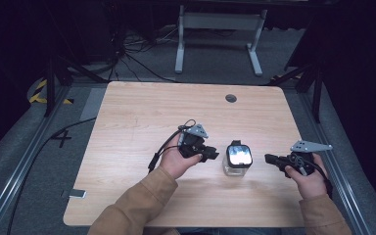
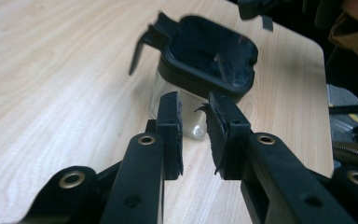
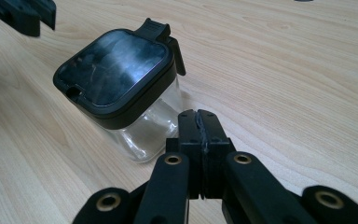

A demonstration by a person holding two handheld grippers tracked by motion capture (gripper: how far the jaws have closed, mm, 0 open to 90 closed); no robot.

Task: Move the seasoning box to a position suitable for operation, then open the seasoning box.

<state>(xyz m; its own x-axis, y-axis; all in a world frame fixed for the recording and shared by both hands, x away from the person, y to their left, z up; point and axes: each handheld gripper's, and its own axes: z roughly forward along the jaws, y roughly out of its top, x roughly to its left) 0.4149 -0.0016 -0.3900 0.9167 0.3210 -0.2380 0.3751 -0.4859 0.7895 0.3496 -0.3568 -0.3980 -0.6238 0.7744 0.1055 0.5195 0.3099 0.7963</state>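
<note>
A small clear glass jar (image 1: 237,161) with a black square flip lid stands upright on the wooden table (image 1: 142,112), between my two grippers. My left gripper (image 1: 214,155) sits just left of it, jaws a little apart with nothing between them. In the left gripper view the gripper (image 2: 193,100) points at the jar (image 2: 205,56) from close by without touching it. My right gripper (image 1: 268,158) is a short way to the jar's right, pads pressed together and empty. In the right gripper view the gripper (image 3: 198,114) hovers beside the jar (image 3: 116,79), whose lid is closed.
A round cable hole (image 1: 231,98) sits near the table's far edge. A small grey object (image 1: 76,194) lies at the front left corner. A white frame (image 1: 220,29) and cables are on the floor beyond the table.
</note>
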